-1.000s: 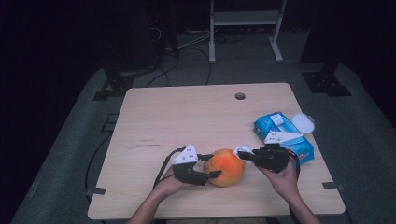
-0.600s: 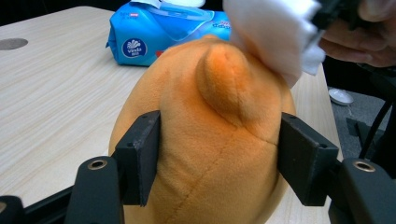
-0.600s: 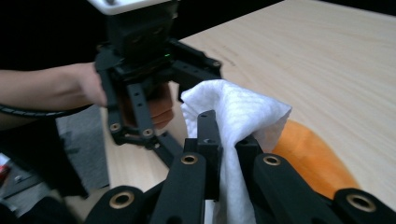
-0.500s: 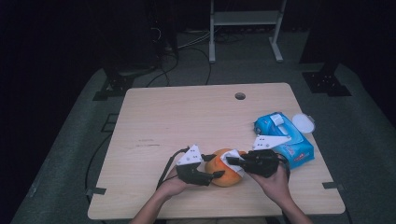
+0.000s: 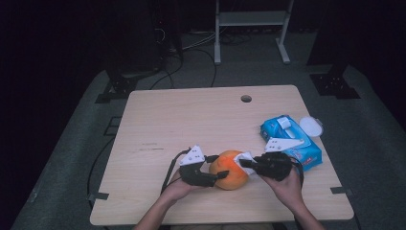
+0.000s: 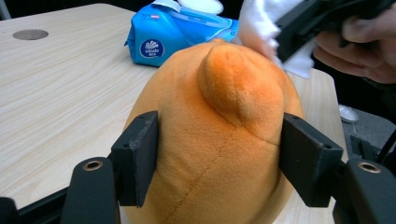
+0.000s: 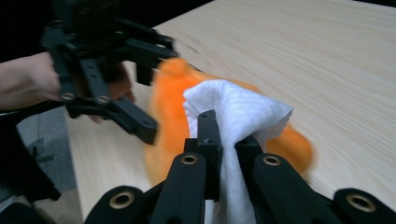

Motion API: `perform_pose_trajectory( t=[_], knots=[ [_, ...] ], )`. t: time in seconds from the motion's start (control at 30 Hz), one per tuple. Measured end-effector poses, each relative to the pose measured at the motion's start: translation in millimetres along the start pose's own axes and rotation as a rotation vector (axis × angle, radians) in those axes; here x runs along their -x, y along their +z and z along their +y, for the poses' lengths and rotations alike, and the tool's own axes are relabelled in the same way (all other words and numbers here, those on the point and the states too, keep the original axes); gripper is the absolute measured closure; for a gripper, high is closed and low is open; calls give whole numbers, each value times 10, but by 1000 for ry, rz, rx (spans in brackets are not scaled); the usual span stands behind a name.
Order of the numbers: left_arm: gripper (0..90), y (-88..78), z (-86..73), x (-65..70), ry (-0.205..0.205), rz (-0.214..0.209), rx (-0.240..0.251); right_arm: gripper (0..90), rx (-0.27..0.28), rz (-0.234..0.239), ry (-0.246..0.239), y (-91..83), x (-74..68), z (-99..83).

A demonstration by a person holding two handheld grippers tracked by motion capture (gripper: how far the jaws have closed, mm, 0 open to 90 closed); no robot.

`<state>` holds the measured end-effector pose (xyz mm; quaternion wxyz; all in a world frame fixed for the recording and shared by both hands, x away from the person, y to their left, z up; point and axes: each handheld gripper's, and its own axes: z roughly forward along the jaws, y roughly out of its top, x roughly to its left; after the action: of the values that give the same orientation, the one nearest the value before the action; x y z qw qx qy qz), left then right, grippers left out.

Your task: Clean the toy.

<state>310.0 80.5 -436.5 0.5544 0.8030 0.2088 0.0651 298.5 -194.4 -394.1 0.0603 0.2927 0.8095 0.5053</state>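
An orange plush toy lies on the wooden table near its front edge. My left gripper comes in from the left and is shut on the plush, its pads pressing both sides; the jaws have just been opening a little with the plush still between them. My right gripper reaches in from the right, shut on a crumpled white wipe. In the right gripper view the wipe rests against the plush, with the right gripper pinching it. The wipe touches the toy's far top.
A blue pack of wipes lies right of the toy, with its white lid open behind it. A small round hole sits near the table's far edge. Dark floor and stands surround the table.
My right gripper has shifted a little left with the wipe, from beside the blue pack onto the plush's right side. The left gripper has stayed put around the toy.
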Motion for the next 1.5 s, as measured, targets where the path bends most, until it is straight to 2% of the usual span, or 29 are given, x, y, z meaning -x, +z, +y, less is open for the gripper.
perform_pose_trajectory(
  t=[0.13,0.23,0.33,0.4,0.47,0.57,0.7,0.77,0.83,0.93,1.03,1.13,1.2,1.23,1.27,1.33,1.4,1.47,1.5],
  knots=[
    [334,28,6,48,8,-1,-2,851,18,15,-25,34,-72,47],
    [328,62,13,88,20,3,-3,851,29,27,-10,37,-49,50],
    [316,64,19,101,36,-7,-2,851,32,17,-9,26,-27,48],
    [326,50,21,93,46,4,2,850,33,6,0,11,12,40],
    [333,39,23,83,41,17,7,851,27,-23,13,-2,80,17],
    [339,28,22,49,12,24,15,853,22,-34,41,-33,136,-28],
    [336,25,21,2,-42,54,27,852,14,-14,-6,-8,-2,4],
    [333,34,28,11,-50,58,25,852,12,7,-36,39,-99,37],
    [327,62,31,55,-41,48,21,853,6,26,-65,90,-187,66],
    [316,81,41,121,-13,46,8,853,5,11,-103,127,-234,91],
    [319,82,38,133,-3,36,5,853,28,1,-78,90,-169,76],
    [319,91,24,173,65,10,-25,852,39,-37,-44,22,-74,58],
    [309,93,11,189,97,-19,-26,851,50,-58,-7,-39,18,37],
    [283,97,8,187,123,-19,-33,850,51,-62,16,-68,68,21],
    [253,107,4,179,139,-7,-40,850,52,-53,42,-90,118,2],
    [183,140,-18,134,129,19,-43,850,52,-31,78,-115,180,-27],
    [133,184,-55,102,130,38,-48,850,43,-20,77,-117,166,-35],
    [89,241,-83,98,134,38,-54,850,31,-7,59,-96,121,-28],
    [76,269,-90,108,153,48,-52,850,21,-5,49,-79,94,-21]
  ],
)
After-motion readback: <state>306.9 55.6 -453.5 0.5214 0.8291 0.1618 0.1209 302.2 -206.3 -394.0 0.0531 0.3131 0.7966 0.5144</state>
